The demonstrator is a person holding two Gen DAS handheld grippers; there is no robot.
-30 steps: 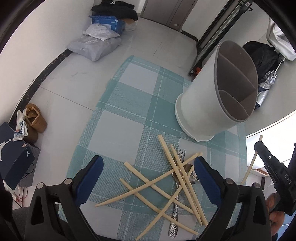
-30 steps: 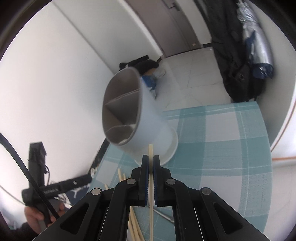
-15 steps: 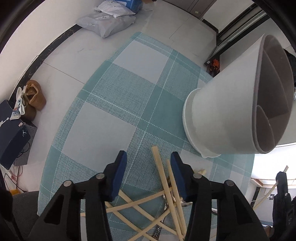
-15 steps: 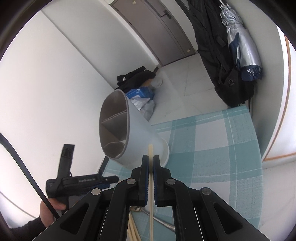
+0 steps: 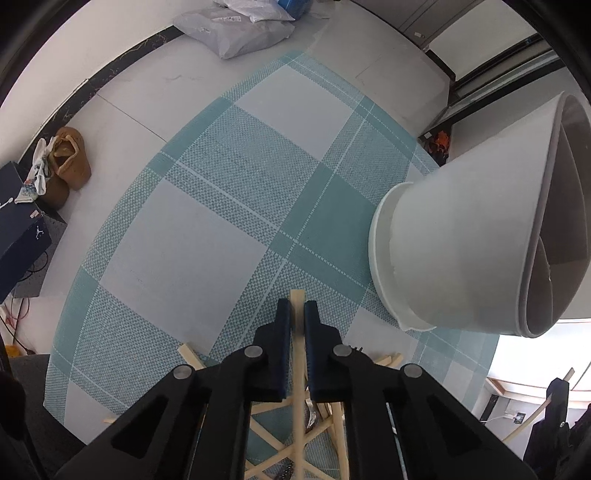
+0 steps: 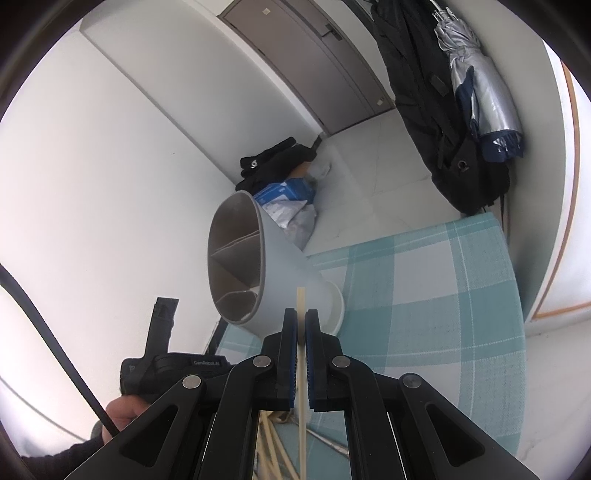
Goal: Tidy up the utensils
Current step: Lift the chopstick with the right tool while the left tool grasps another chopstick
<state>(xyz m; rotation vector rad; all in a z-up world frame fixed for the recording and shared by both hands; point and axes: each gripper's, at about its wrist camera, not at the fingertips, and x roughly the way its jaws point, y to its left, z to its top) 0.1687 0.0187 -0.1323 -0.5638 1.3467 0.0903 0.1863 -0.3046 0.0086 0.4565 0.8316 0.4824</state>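
Observation:
A white utensil holder with grey dividers stands on the teal checked cloth; it also shows in the right wrist view. My left gripper is shut on a pale wooden chopstick lying in a crossed pile of chopsticks on the cloth. A metal utensil lies under the pile, mostly hidden. My right gripper is shut on another chopstick and holds it in the air, in front of the holder.
Shoes, a dark box and plastic bags lie on the floor past the table's edge. A black bag and folded umbrella hang by the wall. A door is behind.
My left gripper went from wide open above the pile to shut on one chopstick, moving down and forward. My right gripper rose and drew back from the holder with its chopstick.

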